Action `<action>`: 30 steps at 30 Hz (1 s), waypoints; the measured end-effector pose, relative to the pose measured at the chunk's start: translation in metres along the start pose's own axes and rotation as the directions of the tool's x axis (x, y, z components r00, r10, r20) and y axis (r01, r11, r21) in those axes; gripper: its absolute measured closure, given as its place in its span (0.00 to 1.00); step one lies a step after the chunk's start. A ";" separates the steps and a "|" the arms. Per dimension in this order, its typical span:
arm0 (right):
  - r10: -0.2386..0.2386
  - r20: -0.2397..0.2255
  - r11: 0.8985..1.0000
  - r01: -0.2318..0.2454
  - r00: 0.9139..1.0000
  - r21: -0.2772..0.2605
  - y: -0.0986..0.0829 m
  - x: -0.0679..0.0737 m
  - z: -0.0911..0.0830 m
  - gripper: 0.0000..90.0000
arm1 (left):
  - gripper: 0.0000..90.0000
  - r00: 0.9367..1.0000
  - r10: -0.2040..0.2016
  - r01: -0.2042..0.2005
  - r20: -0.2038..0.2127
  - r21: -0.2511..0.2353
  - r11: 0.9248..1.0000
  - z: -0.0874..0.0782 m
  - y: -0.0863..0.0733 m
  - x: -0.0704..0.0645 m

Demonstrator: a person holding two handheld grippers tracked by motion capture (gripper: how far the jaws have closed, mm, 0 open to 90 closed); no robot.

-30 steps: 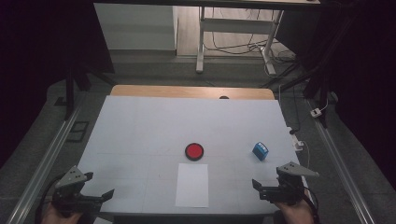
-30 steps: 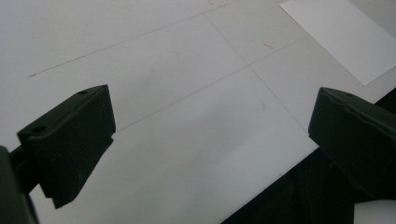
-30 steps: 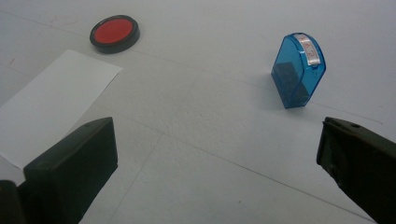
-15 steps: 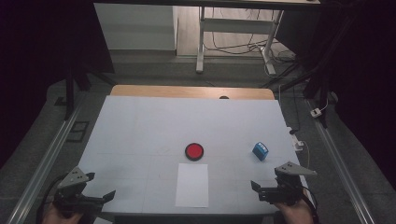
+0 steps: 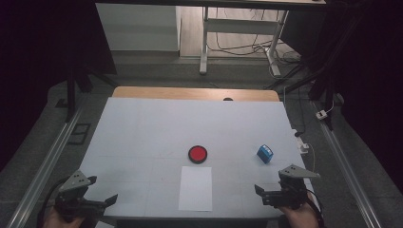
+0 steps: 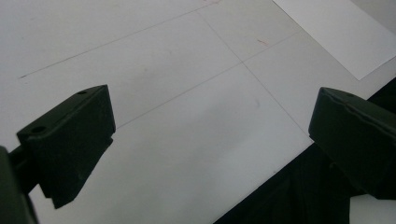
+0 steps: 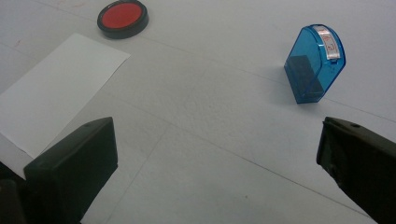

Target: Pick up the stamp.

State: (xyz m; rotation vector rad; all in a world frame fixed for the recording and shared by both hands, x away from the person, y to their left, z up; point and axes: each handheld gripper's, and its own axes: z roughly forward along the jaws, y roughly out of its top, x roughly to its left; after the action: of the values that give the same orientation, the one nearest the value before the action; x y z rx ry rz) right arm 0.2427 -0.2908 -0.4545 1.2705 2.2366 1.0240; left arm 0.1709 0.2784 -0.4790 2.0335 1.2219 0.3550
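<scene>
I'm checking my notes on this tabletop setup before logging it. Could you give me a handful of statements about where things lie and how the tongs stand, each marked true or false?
1. The blue stamp lies ahead of the right tongs, untouched. True.
2. The red ink pad sits on top of the white paper sheet. False: it rests on the table just beyond the sheet's far edge, apart from it.
3. Both tongs are open with nothing between their jaws. True.
4. The left tongs hold a corner of the paper. False: they are over bare table near its front edge, and the sheet lies off to one side.
5. The blue stamp is left of the ink pad in the high view. False: it is to the right.
</scene>
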 end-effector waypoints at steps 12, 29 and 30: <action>-0.019 0.008 1.000 0.019 1.000 -0.015 0.004 -0.001 -0.002 0.00 | 0.01 1.000 -0.001 0.001 0.005 -0.004 1.000 0.000 0.000 0.000; -0.017 0.021 0.999 0.017 1.000 -0.028 0.010 -0.013 0.009 0.00 | 0.01 1.000 -0.004 0.004 0.008 -0.001 1.000 0.001 0.000 0.001; -0.018 0.020 0.999 0.018 1.000 -0.027 0.010 -0.014 0.009 0.00 | 0.01 1.000 -0.006 0.006 0.010 -0.001 1.000 0.001 0.000 0.001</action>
State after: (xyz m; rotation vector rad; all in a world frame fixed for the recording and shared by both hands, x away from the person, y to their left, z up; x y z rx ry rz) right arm 0.2615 -0.2952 -0.4537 1.2417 2.2082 1.0276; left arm 0.1715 0.2787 -0.4797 2.0282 1.2217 0.3418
